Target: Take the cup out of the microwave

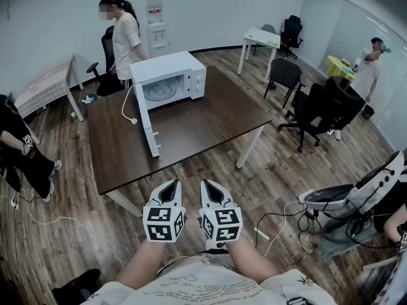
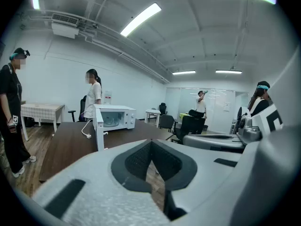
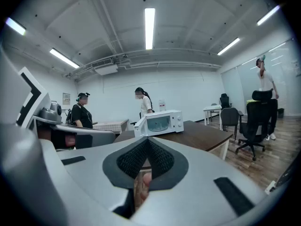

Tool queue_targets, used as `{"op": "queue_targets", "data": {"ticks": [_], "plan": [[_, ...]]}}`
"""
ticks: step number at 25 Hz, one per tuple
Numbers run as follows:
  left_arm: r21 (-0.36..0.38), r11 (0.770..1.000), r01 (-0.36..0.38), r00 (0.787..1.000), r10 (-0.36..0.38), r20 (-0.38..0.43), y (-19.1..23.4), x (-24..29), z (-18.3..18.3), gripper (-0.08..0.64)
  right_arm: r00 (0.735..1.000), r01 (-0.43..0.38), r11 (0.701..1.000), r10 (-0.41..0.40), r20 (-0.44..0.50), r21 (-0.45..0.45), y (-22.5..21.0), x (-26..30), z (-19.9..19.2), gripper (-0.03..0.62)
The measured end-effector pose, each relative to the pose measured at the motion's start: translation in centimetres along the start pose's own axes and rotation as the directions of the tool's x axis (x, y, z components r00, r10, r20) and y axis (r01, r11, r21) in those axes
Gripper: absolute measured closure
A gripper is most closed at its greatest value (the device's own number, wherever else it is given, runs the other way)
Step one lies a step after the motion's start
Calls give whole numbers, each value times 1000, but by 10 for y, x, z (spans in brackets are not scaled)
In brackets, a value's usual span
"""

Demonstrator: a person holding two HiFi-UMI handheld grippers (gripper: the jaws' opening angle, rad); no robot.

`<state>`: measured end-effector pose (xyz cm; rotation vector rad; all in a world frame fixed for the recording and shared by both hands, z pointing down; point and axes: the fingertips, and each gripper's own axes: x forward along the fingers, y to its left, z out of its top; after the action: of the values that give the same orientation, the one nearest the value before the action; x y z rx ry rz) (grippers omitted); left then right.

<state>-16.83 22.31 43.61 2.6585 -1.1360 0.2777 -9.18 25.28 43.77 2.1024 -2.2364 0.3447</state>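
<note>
1. The left gripper is clenched on nothing and held low by the person's body, short of the table.
2. The microwave stands at the table's far end, well ahead of both grippers. Its door is swung open on the left and the cavity faces them.
3. Inside I can make out only the turntable. The cup is not visible from here.
4. The right gripper is likewise closed and empty, and is no nearer than the left. With the door on the left, it probably has the clearer reach.
</note>
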Motion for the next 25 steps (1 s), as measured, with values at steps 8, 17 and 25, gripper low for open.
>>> {"op": "queue_targets", "data": {"ticks": [8, 17, 25], "plan": [[-2, 1000, -28, 1000, 28, 5, -2, 25, 14, 546, 999, -34, 999, 34, 3, 0, -18, 19, 11, 583], [3, 997, -72, 997, 72, 1, -13, 75, 29, 546, 996, -86, 996, 85, -20, -18, -57, 49, 22, 583], [-4, 993, -117, 993, 117, -10, -34, 120, 35, 546, 990, -137, 990, 135, -43, -32, -101, 65, 24, 583]]}}
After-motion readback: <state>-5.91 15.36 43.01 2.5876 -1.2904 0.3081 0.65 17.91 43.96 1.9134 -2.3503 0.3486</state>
